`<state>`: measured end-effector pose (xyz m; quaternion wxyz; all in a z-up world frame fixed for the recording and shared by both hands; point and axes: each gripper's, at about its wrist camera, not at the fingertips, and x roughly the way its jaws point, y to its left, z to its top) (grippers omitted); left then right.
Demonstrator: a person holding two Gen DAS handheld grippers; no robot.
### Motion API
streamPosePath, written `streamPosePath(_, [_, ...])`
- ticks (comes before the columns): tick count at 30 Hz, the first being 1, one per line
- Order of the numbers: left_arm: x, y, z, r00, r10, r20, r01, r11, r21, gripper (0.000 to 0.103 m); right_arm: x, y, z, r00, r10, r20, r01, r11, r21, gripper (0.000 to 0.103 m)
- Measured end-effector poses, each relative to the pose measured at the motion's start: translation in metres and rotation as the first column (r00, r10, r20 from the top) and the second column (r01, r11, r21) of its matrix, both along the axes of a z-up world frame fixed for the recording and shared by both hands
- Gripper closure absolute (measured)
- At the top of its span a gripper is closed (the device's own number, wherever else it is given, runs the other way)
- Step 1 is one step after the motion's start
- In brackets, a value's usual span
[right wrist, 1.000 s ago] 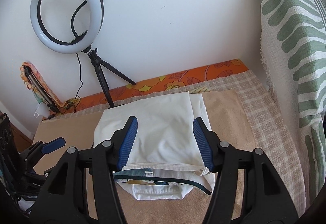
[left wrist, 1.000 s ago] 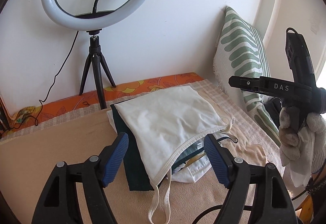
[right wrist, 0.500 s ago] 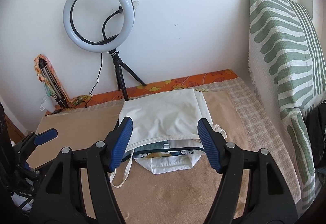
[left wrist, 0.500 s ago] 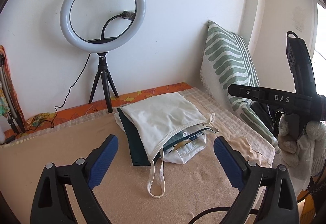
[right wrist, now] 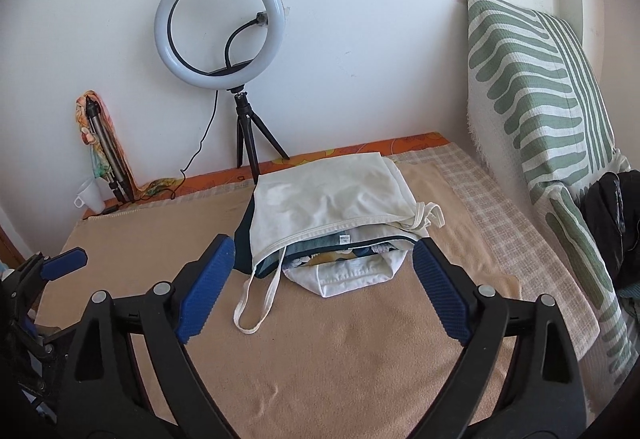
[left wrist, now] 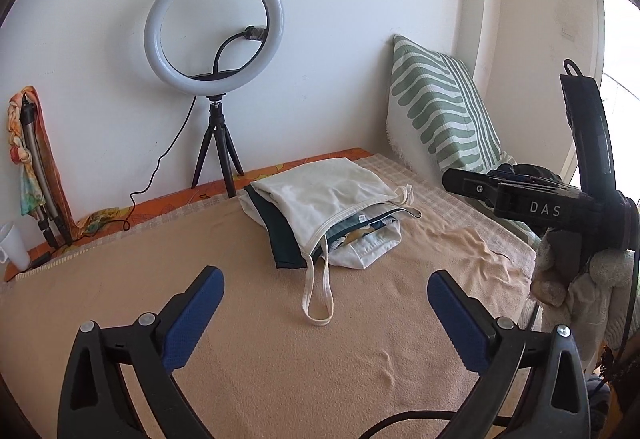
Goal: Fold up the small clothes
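Observation:
A stack of folded small clothes (left wrist: 324, 215) lies on the tan blanket (left wrist: 280, 339) near the far wall. A cream strappy top (right wrist: 328, 199) is on top, with a loose strap (right wrist: 256, 303) trailing toward me. A dark green piece and a white piece (right wrist: 348, 275) show under it. My left gripper (left wrist: 326, 319) is open and empty, well short of the stack. My right gripper (right wrist: 320, 287) is open and empty, just in front of the stack; it also shows at the right edge of the left wrist view (left wrist: 560, 199).
A ring light on a tripod (left wrist: 214, 39) stands against the wall behind the stack. A green striped pillow (right wrist: 552, 111) leans at the right with dark clothes (right wrist: 616, 223) beside it. A white cup (left wrist: 12, 247) and a wrapped tripod (left wrist: 32, 159) stand at far left.
Both grippers have pulled back from the stack and opened wider. The cream top now lies released on the stack with its strap trailing forward.

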<state>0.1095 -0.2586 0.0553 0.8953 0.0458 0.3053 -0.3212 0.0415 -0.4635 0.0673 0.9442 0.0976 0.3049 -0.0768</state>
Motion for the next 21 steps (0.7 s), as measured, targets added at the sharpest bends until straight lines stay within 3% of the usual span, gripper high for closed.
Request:
streamPosePath(6, [-0.012,0.008,-0.015,0.999,0.011,-0.032,-0.011,1.000,0.022,0.000,-0.019,0.013,-0.013,0.997,-0.064,0.037,0.064,0.998,0.011,0.000])
streamPosePath(21, [-0.018,0.023,-0.036,0.996,0.090,0.030,-0.092,0.989,0.116,0.000,-0.018,0.035,-0.047,0.995,-0.090,0.036,0.089,0.996,0.028,0.000])
